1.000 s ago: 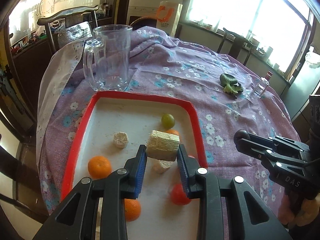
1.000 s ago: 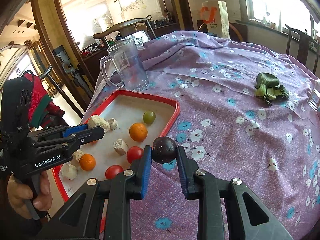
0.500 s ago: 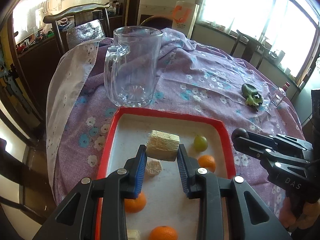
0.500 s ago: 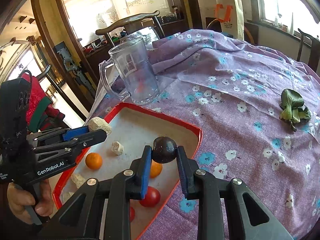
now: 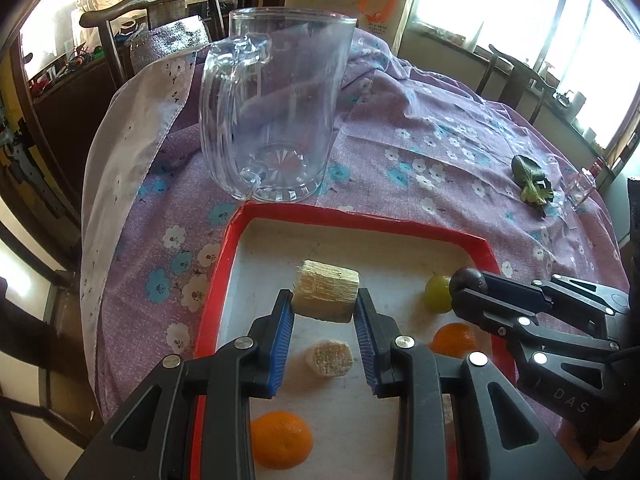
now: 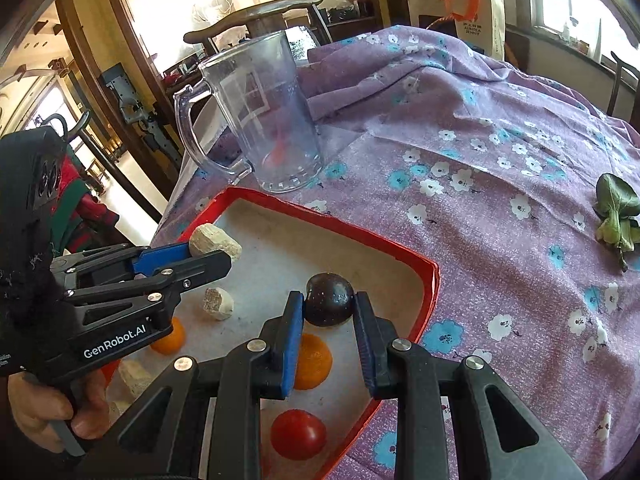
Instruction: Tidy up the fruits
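Note:
My left gripper is shut on a pale fibrous chunk and holds it over the far part of the red-rimmed tray. My right gripper is shut on a dark round plum above the tray's right side. On the tray lie a green grape, oranges, a red tomato and small pale chunks. A clear glass mug stands upright just beyond the tray.
A purple flowered cloth covers the table. A green leafy vegetable lies at the right, with a small glass bottle past it. Wooden chairs stand behind the table. A hand grips the left tool's handle.
Both grippers have moved forward over the tray toward the glass mug, each still carrying its piece. The mug looms larger in both views.

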`<move>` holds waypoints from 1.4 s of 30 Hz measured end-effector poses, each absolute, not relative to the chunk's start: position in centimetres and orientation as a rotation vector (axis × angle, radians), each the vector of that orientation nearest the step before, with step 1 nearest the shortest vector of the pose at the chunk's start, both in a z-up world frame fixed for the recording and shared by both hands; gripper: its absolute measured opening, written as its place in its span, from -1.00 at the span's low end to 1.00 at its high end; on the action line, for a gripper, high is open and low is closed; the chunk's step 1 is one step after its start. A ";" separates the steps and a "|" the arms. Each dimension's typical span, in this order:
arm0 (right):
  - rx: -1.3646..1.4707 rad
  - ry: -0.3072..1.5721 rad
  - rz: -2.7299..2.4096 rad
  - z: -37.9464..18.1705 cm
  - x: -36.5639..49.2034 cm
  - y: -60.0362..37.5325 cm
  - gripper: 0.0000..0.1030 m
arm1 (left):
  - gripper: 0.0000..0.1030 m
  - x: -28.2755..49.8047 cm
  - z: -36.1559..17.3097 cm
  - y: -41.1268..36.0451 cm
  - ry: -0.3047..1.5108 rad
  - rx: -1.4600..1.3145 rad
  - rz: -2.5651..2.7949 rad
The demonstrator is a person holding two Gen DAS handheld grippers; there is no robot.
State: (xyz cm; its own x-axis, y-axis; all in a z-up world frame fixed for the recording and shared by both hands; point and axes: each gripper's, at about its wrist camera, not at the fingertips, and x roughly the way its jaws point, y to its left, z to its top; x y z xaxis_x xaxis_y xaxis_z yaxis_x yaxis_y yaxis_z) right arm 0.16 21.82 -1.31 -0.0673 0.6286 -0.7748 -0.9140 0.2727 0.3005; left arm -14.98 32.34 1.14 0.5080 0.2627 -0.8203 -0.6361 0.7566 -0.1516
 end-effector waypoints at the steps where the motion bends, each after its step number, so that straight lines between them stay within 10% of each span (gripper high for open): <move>1: -0.367 1.001 1.314 -1.5 0.2 21.9 -0.49 | -0.43 -14.9 1.0 32.4 0.883 -0.473 0.567; 12: -0.395 0.985 1.313 -1.5 -0.1 21.9 -0.39 | -0.35 -14.7 0.0 32.7 0.915 -0.488 0.575; 19: -0.394 0.965 1.329 -0.9 -0.3 21.0 -0.26 | 0.40 -15.6 0.6 32.1 0.901 -0.480 0.610; 42: -0.501 0.770 1.565 1.2 -3.9 12.3 0.66 | 0.78 -27.0 4.6 23.2 0.757 -0.433 0.619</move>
State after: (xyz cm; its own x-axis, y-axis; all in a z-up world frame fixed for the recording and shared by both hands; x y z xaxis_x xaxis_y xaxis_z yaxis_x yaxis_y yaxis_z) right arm -3.86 12.27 1.15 -0.1472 0.6914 -0.7073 -0.9822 -0.0181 0.1868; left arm -26.97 23.22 4.58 0.5658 0.3586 -0.7425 -0.6561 0.7412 -0.1420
